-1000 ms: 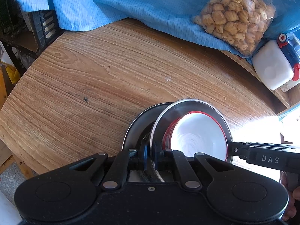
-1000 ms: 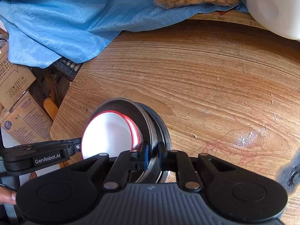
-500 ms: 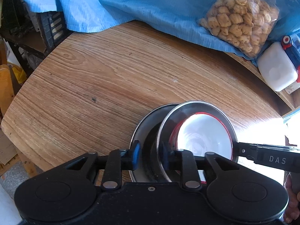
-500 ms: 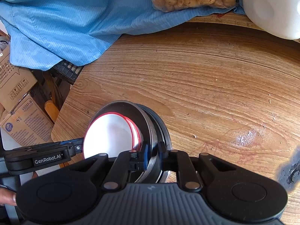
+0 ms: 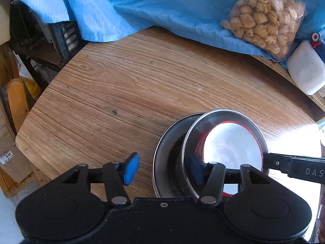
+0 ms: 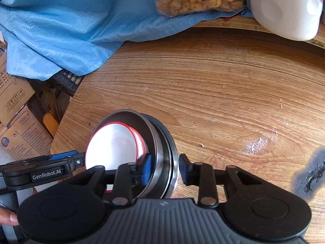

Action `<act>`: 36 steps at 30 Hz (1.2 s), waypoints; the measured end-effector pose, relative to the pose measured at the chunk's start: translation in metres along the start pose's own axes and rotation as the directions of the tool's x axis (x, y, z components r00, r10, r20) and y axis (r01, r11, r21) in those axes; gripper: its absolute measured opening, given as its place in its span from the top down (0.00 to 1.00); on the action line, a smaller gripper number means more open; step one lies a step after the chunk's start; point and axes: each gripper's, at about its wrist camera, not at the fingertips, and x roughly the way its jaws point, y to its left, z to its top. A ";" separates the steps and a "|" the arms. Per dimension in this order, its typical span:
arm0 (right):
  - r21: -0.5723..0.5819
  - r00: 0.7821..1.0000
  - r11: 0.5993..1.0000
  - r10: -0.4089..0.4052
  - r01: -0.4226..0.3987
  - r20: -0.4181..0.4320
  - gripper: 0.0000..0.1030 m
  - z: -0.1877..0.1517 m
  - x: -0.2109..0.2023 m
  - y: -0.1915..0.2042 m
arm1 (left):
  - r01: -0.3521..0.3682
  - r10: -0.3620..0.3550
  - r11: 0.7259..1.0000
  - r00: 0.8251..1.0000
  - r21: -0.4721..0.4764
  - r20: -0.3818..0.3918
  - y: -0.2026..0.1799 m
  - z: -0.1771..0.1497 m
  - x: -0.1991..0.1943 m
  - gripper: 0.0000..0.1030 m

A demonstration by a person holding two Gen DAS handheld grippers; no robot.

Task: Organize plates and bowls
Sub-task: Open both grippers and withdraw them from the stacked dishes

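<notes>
Nested near the front edge of the wooden surface (image 5: 142,85): a white bowl (image 5: 231,144) with a red rim inside a steel bowl (image 5: 211,120), both tilted within a wider steel bowl (image 5: 168,142).

Left gripper (image 5: 164,168) with jaws just opened wide, one blue pad out over bare wood, the other inside the steel bowl; wall of the wider bowl between them, neither pad pressing on it.

Right gripper (image 6: 164,169) with jaws just parted to a narrower gap on the opposite side, straddling the steel rims without squeezing them.

Farther back, a blue cloth (image 5: 162,10), a clear bag of snacks (image 5: 264,14) lying on it, and a white jug (image 5: 306,71) just beside. Cardboard boxes (image 6: 16,120) below the surface's edge.
</notes>
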 end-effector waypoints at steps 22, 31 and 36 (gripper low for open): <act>0.023 0.999 0.999 -0.029 0.028 0.045 0.27 -0.011 -0.015 -0.008 | -0.100 0.100 0.995 0.995 -0.009 0.030 0.002 -0.005 -0.006 0.10; 0.014 0.997 0.998 -0.059 0.059 0.044 0.07 -0.013 -0.017 -0.007 | -0.108 0.109 0.993 0.994 -0.049 0.017 0.008 -0.009 -0.004 0.04; 0.021 0.996 0.997 -0.070 0.069 0.052 0.01 -0.014 -0.017 -0.007 | -0.110 0.112 0.993 0.993 -0.054 0.034 0.009 -0.010 -0.008 0.04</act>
